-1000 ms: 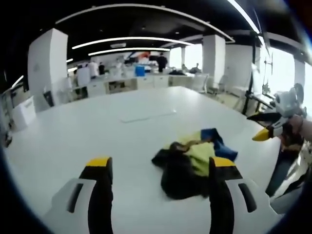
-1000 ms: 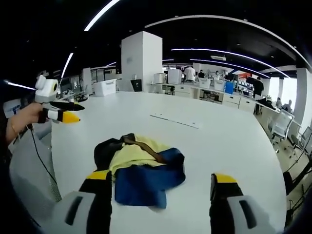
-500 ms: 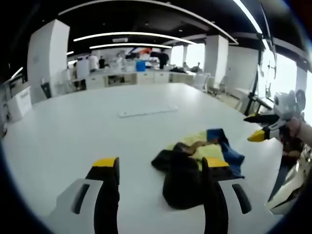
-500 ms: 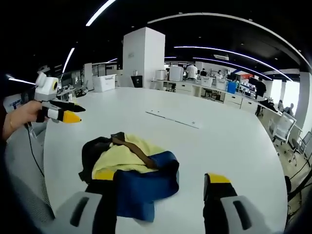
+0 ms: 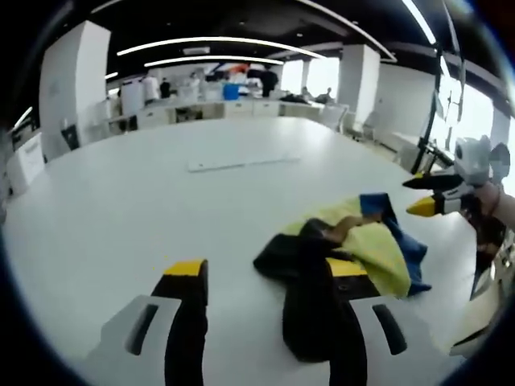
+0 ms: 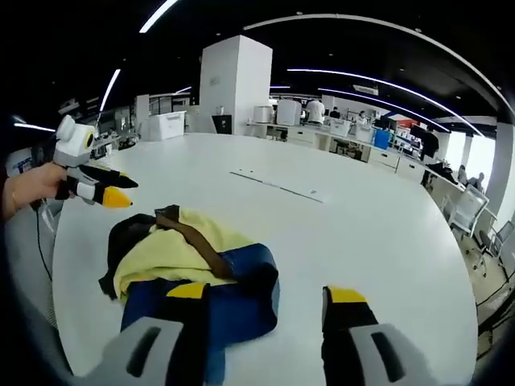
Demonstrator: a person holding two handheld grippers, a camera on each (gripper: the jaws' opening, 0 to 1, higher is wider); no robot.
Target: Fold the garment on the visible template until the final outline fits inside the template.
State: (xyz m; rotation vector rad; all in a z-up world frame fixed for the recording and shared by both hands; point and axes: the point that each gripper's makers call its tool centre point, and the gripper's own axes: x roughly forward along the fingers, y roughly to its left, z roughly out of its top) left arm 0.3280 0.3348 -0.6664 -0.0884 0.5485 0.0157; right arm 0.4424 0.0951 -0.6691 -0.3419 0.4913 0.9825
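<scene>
A crumpled garment (image 5: 366, 245) in black, yellow and blue lies in a heap on the white table (image 5: 121, 209). My left gripper (image 5: 267, 273) is open just in front of its black part, with the right finger over the cloth and nothing held. In the right gripper view the garment (image 6: 181, 253) shows a brown strap across the yellow. My right gripper (image 6: 266, 293) is open at its blue edge, the left finger over the cloth. Each gripper appears in the other's view: the right gripper (image 5: 430, 201) and the left gripper (image 6: 100, 191). A thin template outline (image 5: 241, 163) lies farther out on the table.
The template outline (image 6: 278, 186) is about an arm's length beyond the garment. A person's hand (image 6: 28, 189) holds the left gripper at the table's edge. Desks, pillars and standing people (image 5: 153, 92) fill the office far behind the table.
Both views have moved in closer and lower toward the garment, which now looks larger. Both pairs of jaws stand slightly narrower than before. The garment itself lies the same.
</scene>
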